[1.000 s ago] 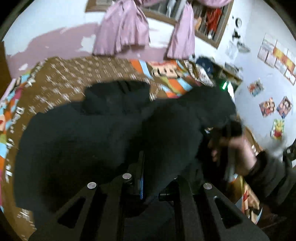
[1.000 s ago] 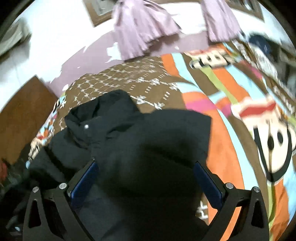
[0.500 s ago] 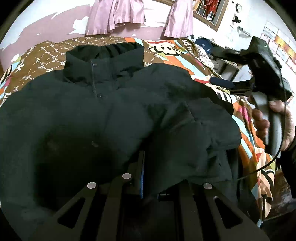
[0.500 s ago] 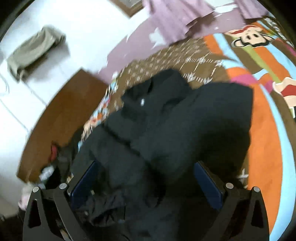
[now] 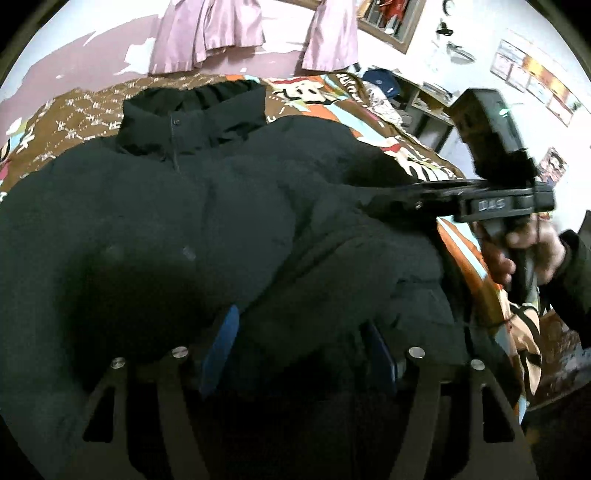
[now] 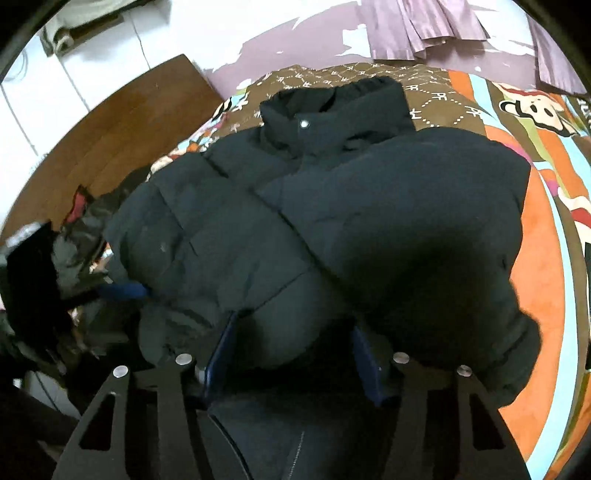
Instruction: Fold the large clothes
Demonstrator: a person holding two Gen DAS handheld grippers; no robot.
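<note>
A black puffer jacket lies collar-away on the bed, with one side folded over its front. My left gripper sits low on the near part of the jacket; its jaws are opening, and padded fabric bulges between the blue pads without being pinched. My right gripper rests on the jacket's near edge; its jaws are closing with fabric between them, and the pads' blue faces still show. In the left wrist view a hand holds the right gripper against the jacket's right side. One of my left gripper's fingers shows at the jacket's left edge.
The bed carries a brown, orange and blue cartoon blanket. A wooden board and a heap of dark clothes lie left of the bed. Purple curtains hang behind, and shelves stand at the right wall.
My left jaws, shut on the fabric before, have parted and sunk onto the jacket. The right gripper has swung in over the jacket and its wide jaws have narrowed around the fabric.
</note>
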